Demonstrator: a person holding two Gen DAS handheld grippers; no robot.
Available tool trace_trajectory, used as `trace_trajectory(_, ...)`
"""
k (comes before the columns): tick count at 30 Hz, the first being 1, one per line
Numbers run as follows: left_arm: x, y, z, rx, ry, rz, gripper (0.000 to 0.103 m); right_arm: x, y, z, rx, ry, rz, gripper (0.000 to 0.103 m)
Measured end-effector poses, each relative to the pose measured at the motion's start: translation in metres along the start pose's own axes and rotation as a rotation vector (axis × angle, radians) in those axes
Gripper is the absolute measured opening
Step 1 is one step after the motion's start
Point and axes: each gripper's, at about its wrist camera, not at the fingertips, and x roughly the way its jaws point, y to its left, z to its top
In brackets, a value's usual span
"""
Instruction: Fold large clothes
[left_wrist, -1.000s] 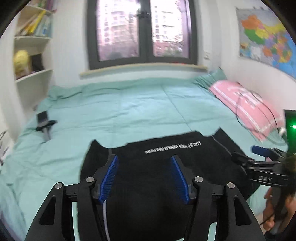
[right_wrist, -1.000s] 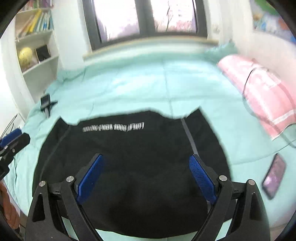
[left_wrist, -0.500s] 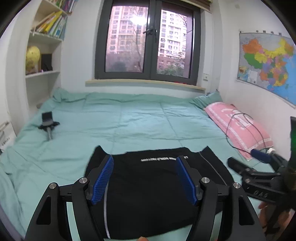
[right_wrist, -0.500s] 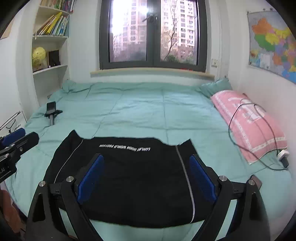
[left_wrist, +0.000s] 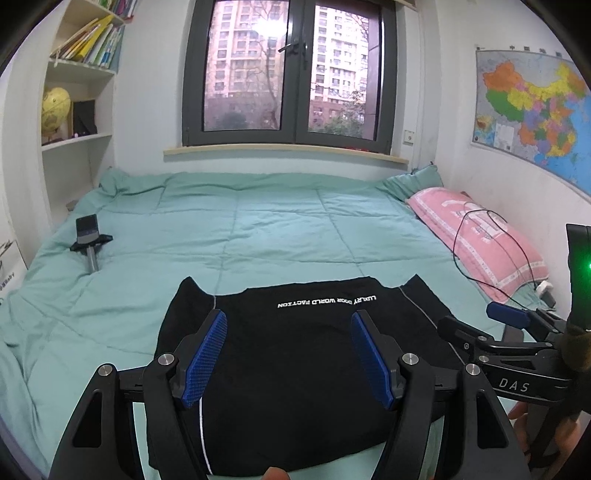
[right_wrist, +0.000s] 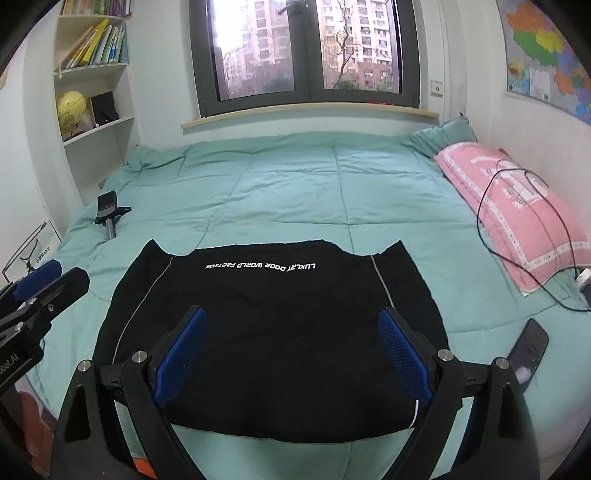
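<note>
A black garment (left_wrist: 295, 350) with white lettering and thin white side stripes lies folded flat on the green bed cover, near the front edge; it also shows in the right wrist view (right_wrist: 273, 325). My left gripper (left_wrist: 289, 354) is open and empty, held above the garment's near part. My right gripper (right_wrist: 291, 354) is open wide and empty, also above the garment. Each gripper shows in the other's view, the right one (left_wrist: 476, 328) at the right, the left one (right_wrist: 48, 284) at the left.
A pink pillow (right_wrist: 517, 214) with a black cable across it lies along the right wall. A phone (right_wrist: 526, 350) lies at the bed's front right. A small stand with a phone (right_wrist: 109, 212) lies at the left. Shelves stand at the left wall.
Both grippers have drawn back and risen from the garment, so more of the bed and the window shows. The garment lies still.
</note>
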Motion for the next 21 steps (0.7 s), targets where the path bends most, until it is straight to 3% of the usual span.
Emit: trace_trajectory(21,0.013,0.001,-0.005,-0.011,0.057,-0.012,0.071,0.015,0.004,0.001,-0.016,0.051,-0.015,0.094)
